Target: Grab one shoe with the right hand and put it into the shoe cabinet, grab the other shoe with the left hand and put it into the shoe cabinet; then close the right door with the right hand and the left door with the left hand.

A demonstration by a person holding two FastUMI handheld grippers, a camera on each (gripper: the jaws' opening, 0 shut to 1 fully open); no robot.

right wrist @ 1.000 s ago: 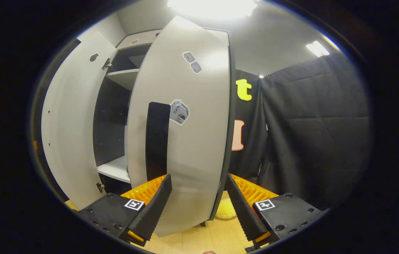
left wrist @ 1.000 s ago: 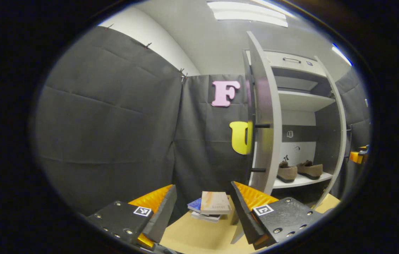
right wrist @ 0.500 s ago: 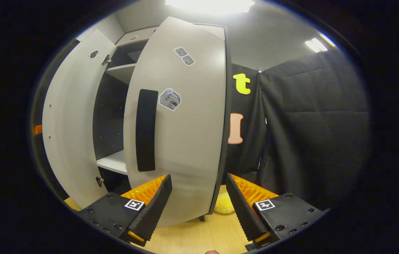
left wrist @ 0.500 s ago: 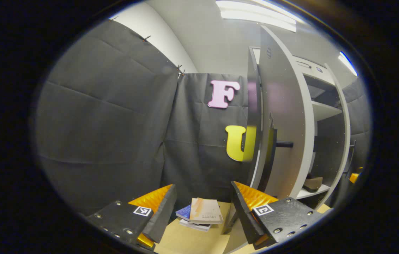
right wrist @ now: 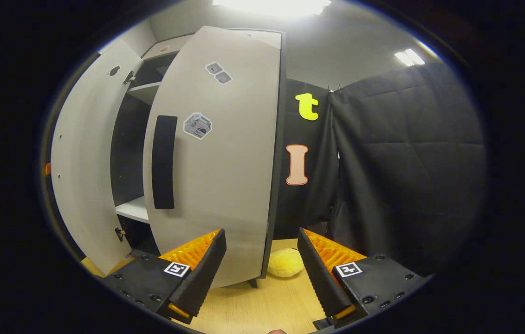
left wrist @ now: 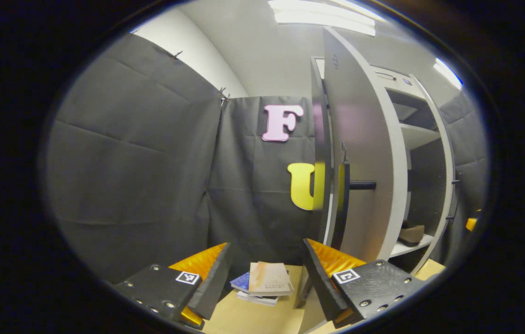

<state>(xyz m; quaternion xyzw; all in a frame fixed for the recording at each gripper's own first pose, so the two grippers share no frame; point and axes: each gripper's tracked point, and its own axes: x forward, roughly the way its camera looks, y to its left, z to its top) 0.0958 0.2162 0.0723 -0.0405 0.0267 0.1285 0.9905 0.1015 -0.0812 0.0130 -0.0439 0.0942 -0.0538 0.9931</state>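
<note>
**Both claws spread and empty in front of a half-closed shoe cabinet**

In the left gripper view, the left claw sits low in the picture with its two fingers spread apart and nothing between them. Past the gap, a small stack of books lies on the light wooden floor at the foot of the black cloth wall. Right of that stands the shoe cabinet, pale grey with dark inner panels. Its left door is swung partway, seen almost edge-on, with a dark bar handle on its outer face. Behind the door's edge, one brown shoe rests on the lower white shelf, partly hidden by the door; the second shoe cannot be made out here. At the far right rim, a small orange piece of the other claw peeks past the cabinet.

In the right gripper view, the left door stands open at the left, its inner face and hinges showing. Next comes a dark strip of the cabinet's inside with a white shelf. The right door stands at an angle, not shut, and carries a dark vertical handle and a few stickers. The right claw is spread wide and grips nothing; its left finger overlaps the door's lower part, though contact cannot be told. A yellow fuzzy thing lies on the floor beside the cabinet's foot.
</note>
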